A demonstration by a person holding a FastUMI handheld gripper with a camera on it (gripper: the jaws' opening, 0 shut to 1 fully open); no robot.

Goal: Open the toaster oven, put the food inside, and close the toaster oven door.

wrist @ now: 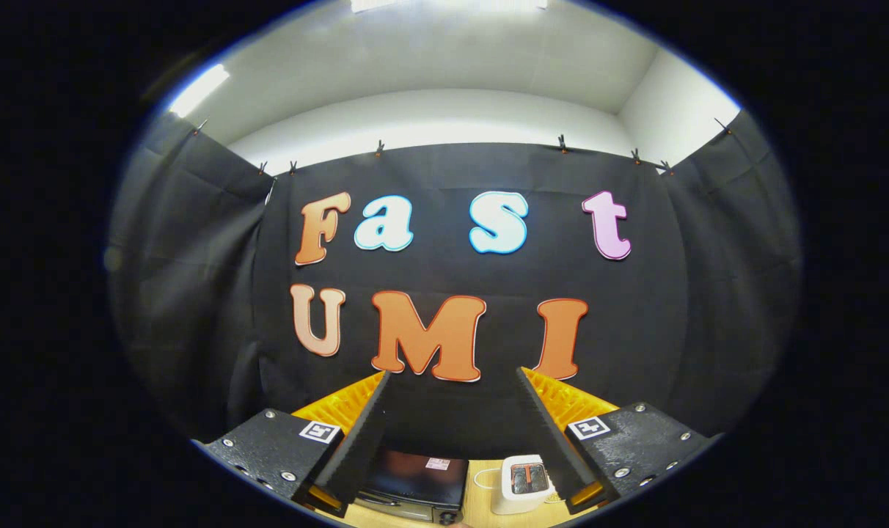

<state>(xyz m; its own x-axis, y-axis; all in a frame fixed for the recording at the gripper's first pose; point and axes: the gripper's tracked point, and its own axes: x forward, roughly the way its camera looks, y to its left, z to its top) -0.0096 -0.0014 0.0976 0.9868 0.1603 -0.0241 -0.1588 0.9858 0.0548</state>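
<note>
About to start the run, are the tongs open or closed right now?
Open. The tongs have their fingers spread wide with nothing between them, held high above the toaster oven on the table.

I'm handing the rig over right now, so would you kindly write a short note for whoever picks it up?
Gripper: open, fingers spread wide, holding nothing, raised and aimed mostly at the booth wall.
Toaster oven: dark box on the wooden table, low between the fingers and well beyond them; only its top and upper front show, so the door's state cannot be told.
White toaster stands just beside it.
Done: nothing evident.
Left: open the door, load the food, close the door.
</note>
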